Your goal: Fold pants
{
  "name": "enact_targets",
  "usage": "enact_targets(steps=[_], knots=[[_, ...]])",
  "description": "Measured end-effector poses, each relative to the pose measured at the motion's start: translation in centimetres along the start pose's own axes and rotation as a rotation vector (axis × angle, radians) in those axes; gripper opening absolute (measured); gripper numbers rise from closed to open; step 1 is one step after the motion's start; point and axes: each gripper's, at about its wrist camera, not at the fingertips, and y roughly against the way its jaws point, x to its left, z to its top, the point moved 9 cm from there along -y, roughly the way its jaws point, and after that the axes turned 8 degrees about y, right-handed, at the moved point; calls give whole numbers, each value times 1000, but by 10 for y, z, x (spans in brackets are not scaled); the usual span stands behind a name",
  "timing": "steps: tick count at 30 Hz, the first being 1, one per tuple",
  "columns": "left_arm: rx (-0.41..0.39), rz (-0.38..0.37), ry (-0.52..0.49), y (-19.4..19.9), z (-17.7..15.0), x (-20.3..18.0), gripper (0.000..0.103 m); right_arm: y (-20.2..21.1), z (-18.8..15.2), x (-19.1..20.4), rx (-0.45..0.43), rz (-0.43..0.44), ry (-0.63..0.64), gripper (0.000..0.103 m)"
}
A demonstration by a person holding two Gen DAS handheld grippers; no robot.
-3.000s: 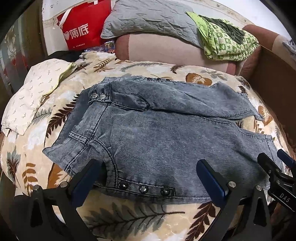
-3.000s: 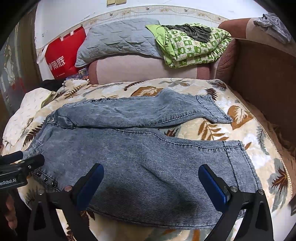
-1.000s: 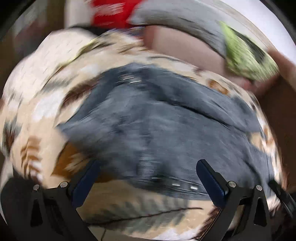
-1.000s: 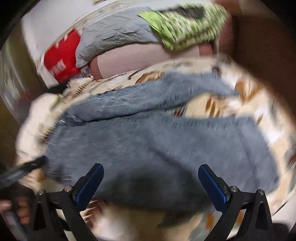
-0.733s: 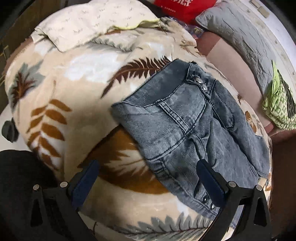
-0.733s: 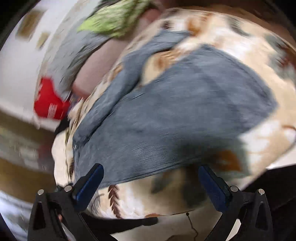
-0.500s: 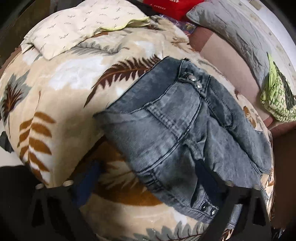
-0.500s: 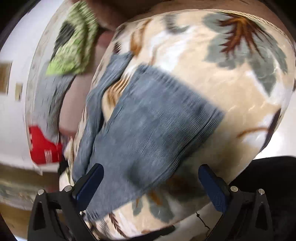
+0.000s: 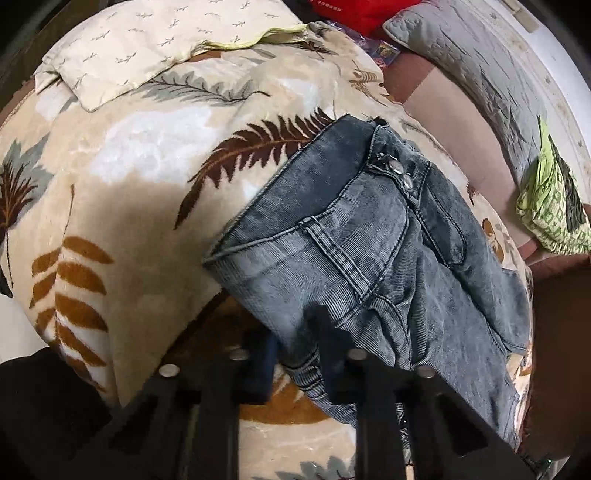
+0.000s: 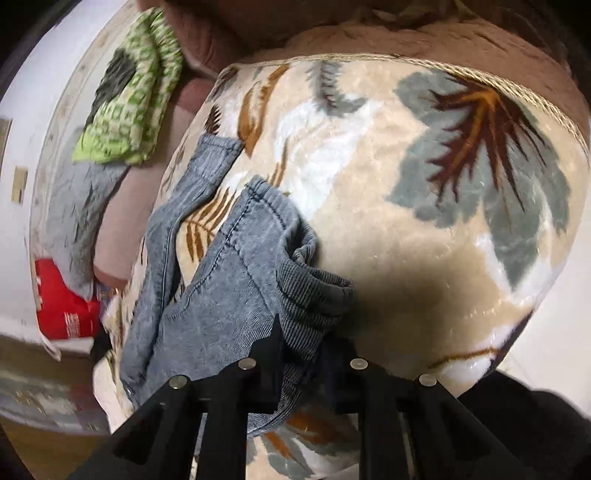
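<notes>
Grey-blue denim pants (image 9: 369, 258) lie on a leaf-patterned blanket (image 9: 129, 166), with the waist and its metal studs (image 9: 397, 173) in the left wrist view. My left gripper (image 9: 297, 354) is closing, with the near waistband corner pinched between its pads. In the right wrist view the pants (image 10: 221, 295) stretch away to the left. My right gripper (image 10: 301, 362) is also closing, its pads pressing on the bunched hem (image 10: 314, 295) of the near leg. The other leg (image 10: 207, 162) lies flat farther back.
A cream printed cloth (image 9: 147, 40) lies at the blanket's far left. A red bag (image 9: 354, 11), a grey quilted pillow (image 9: 480, 66) and a green patterned cloth (image 9: 550, 206) sit along the pink backrest. The blanket's edge (image 10: 517, 321) drops off beside my right gripper.
Both grippers swung out from the long side to the ends of the pants, rolled, and went from wide open to pinching denim: left at the waistband corner, right at the leg hem.
</notes>
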Motion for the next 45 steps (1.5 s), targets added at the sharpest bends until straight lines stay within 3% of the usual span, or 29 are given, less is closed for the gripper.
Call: enact_targets(steps=[3,9,12,13,15,16,17,18,19,21,23,26,29,31,32,35,39,42,45], knots=[[-31,-2,-15,9,8,-5,9,9,9,24,-29,-38,135,16],[-265,-35,-62,75,12,-34,8,49,45,82,-167,-104,378,15],[-241,-5,-62,70,-9,-21,9,51,46,67,-171,-161,414,16],[-212,20,-64,59,-15,-15,11,38,40,50,-117,-182,397,21],[-122,85,-56,33,-26,5,13,17,28,12,-15,-263,358,50],[-98,105,-34,27,-29,13,25,7,19,-12,62,-325,322,70],[-98,116,-11,30,-30,22,33,5,15,-22,109,-315,266,70],[-127,129,-2,38,-26,26,47,15,20,-20,71,-271,244,70],[-171,147,-10,48,-20,25,53,31,30,-18,6,-280,255,70],[-250,150,-46,66,-11,14,61,54,44,-10,-74,-310,278,71],[-307,127,-99,80,-6,-5,68,68,55,16,-113,-214,291,72],[-338,62,-219,81,-6,-42,72,52,52,52,-76,-68,348,74],[-276,31,-302,50,-14,-61,86,10,34,54,40,-3,340,74],[-139,98,-329,3,-24,-53,86,-23,19,30,154,-41,274,73],[-32,166,-344,-22,-32,-41,86,-19,21,31,120,-31,274,73],[-154,128,-357,4,-15,-51,86,2,33,52,89,-7,322,73],[-253,-5,-328,33,29,-90,86,1,85,78,31,54,290,73],[-240,-46,-291,18,70,-106,86,-30,126,84,30,81,209,73],[-146,-76,-177,-19,100,-107,86,-71,162,83,39,59,126,72]])
